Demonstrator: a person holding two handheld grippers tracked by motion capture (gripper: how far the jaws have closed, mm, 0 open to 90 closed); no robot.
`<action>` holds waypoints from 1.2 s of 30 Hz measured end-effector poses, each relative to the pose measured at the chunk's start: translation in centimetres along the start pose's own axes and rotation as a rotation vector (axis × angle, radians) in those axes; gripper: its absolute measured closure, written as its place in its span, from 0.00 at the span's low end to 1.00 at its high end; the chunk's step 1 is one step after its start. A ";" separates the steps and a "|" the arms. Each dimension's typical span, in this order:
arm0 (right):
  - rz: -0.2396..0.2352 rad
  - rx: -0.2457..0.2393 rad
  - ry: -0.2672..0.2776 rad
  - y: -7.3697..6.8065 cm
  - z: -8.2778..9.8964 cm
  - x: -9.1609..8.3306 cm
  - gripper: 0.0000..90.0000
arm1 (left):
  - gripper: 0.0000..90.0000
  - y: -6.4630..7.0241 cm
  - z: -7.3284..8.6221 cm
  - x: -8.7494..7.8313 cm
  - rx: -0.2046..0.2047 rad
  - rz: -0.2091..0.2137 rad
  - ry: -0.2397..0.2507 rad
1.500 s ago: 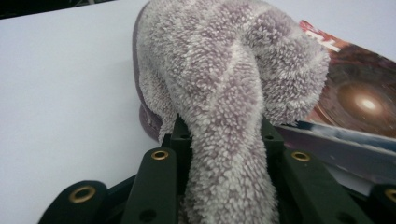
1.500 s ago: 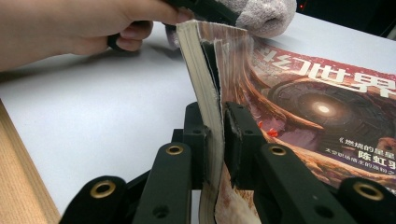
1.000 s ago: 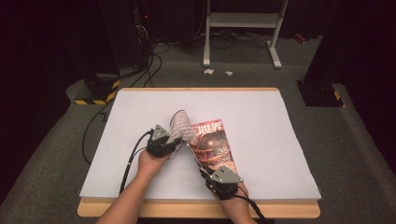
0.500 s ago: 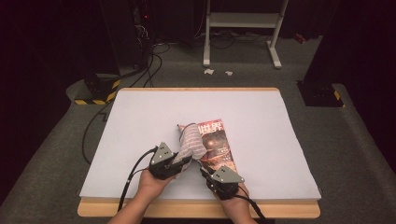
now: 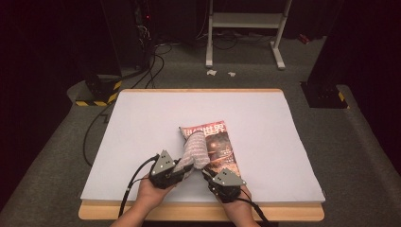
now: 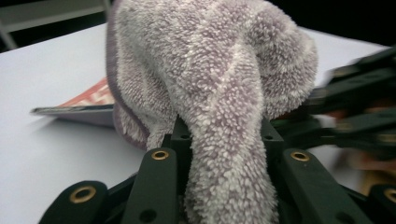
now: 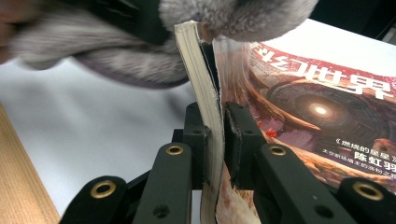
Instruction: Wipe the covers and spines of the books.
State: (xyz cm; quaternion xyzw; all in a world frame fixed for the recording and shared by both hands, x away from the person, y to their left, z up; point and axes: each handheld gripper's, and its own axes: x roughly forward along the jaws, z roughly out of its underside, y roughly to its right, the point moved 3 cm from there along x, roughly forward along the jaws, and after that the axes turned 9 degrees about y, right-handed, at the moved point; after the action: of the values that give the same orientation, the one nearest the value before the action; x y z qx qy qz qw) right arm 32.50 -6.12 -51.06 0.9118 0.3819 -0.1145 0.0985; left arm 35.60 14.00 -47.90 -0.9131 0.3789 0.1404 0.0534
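Left tongs [image 5: 185, 169] clenched on grey towel [image 5: 196, 150]; fluffy cloth bunched between both jaws in left gripper view [image 6: 224, 84]. Towel draped over near-left part of magazine [image 5: 213, 146], arching up from tongs. Right tongs [image 5: 206, 174] clamped on magazine's near edge; right gripper view shows page stack [image 7: 205, 116] pinched between jaws, that edge lifted off white tabletop [image 5: 142, 123]. Both hands at near tabletop edge, close together.
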 end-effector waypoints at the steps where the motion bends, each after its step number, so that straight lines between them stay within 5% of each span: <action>1: -0.001 0.002 0.000 0.0 0.0 0.0 0.89 | 0.76 -0.6 0.1 0.3 -0.014 -0.009 -0.006; 7: -0.002 0.006 0.002 0.1 0.0 0.0 0.89 | 0.76 -4.6 1.1 2.6 -0.051 -0.110 -0.044; 20: -0.002 0.022 0.004 0.2 -0.1 0.0 0.89 | 0.76 -9.8 1.1 6.4 -0.060 -0.232 -0.102; 24: -0.003 0.020 0.004 0.3 -0.1 0.0 0.89 | 0.76 -11.1 1.3 7.0 -0.094 -0.259 -0.116; 29: -0.003 0.020 0.006 0.2 -0.1 -0.1 0.89 | 0.75 -11.7 1.1 7.4 -0.086 -0.280 -0.117; 36: -0.005 0.018 0.007 0.2 0.0 -0.1 0.89 | 0.75 -12.1 0.1 5.0 -0.088 -0.294 -0.080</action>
State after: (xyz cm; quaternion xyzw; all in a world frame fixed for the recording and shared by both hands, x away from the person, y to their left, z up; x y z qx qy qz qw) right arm 32.63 -6.33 -51.01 0.9121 0.3833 -0.1150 0.0886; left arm 47.56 19.18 -49.59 -0.9538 0.2324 0.1840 0.0483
